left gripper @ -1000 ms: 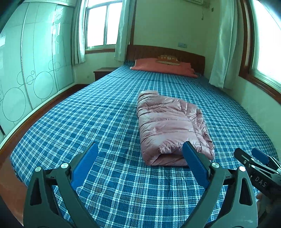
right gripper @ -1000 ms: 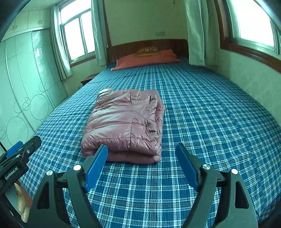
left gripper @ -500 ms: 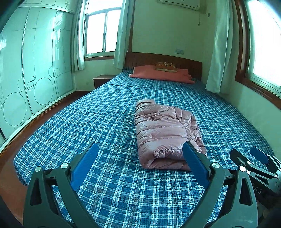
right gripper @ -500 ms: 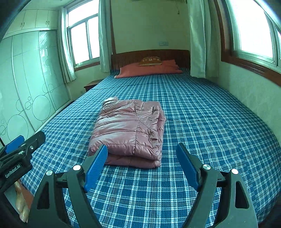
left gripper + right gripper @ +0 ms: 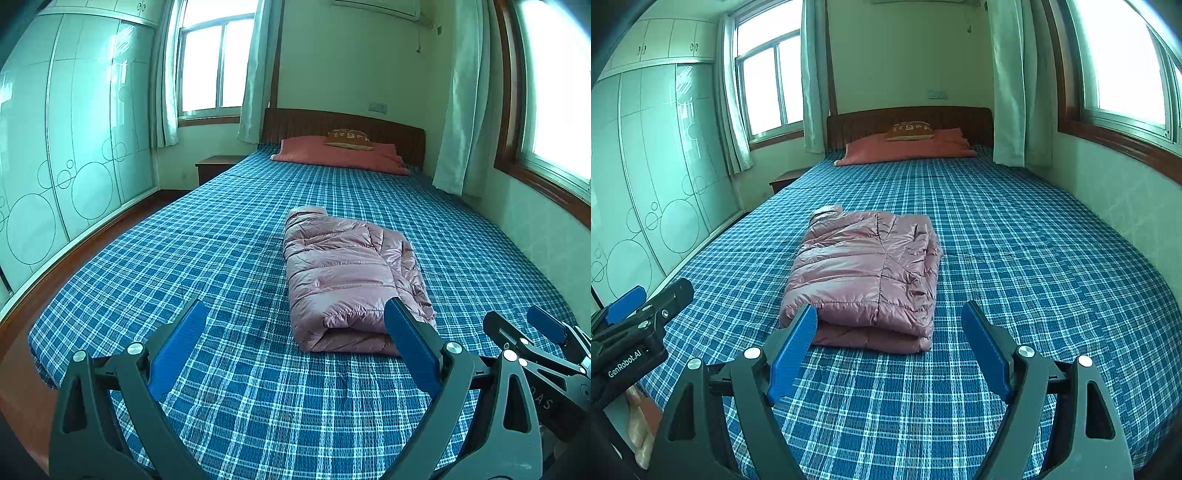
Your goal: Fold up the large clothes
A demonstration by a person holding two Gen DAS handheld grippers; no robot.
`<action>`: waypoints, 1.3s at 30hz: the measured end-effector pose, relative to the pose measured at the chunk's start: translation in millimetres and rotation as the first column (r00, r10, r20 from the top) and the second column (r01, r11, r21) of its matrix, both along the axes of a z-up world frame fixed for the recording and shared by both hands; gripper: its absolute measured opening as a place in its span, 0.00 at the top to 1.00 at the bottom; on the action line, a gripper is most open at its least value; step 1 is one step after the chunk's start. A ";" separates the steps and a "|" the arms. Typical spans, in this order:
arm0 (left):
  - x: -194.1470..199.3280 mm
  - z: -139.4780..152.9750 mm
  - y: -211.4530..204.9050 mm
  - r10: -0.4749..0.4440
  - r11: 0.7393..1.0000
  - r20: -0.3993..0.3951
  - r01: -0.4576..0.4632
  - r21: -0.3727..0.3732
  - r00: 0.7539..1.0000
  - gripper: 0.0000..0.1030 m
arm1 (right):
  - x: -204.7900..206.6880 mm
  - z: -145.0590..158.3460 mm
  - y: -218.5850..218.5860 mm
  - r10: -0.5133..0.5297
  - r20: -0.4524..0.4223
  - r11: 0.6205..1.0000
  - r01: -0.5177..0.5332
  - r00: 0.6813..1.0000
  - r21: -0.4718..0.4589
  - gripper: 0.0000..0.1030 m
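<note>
1. Pink puffer jacket [image 5: 347, 280] lies folded into a compact bundle mid-bed [image 5: 184, 258] — folding looks complete.
2. Left gripper [image 5: 295, 347] and right gripper [image 5: 888, 343]: jaws spread wide, holding nothing, short of the jacket.
3. Right view alone shows fingers [image 5: 639, 432] — lower left.

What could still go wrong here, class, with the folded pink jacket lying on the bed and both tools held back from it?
1. The puffy pink jacket looks springy; its layered near edge might bulge open, since neither open tool, left tool or right tool, is pressing it.
2. Its shiny fabric may slip on the checked bedspread if nudged.
</note>
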State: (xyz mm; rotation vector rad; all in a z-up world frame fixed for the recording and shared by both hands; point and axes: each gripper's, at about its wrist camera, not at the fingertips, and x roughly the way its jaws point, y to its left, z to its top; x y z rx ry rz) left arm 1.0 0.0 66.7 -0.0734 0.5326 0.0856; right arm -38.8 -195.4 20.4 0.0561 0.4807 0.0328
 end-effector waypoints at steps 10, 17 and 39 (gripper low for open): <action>1.1 -4.2 0.0 0.009 1.000 -0.005 -0.009 0.000 1.000 0.06 | 0.2 -1.8 1.8 0.003 -0.002 1.000 -0.003 1.000 -0.004 0.23; 1.6 -6.3 -0.5 0.012 1.000 -0.009 -0.012 -0.001 1.000 0.06 | 0.7 -4.4 2.9 0.006 -0.006 1.000 -0.006 1.000 -0.004 0.23; 8.3 -10.6 -4.6 0.014 0.999 -0.021 -0.014 0.029 1.000 0.06 | 6.2 -11.3 0.4 0.006 -0.020 1.000 -0.006 1.000 -0.004 0.23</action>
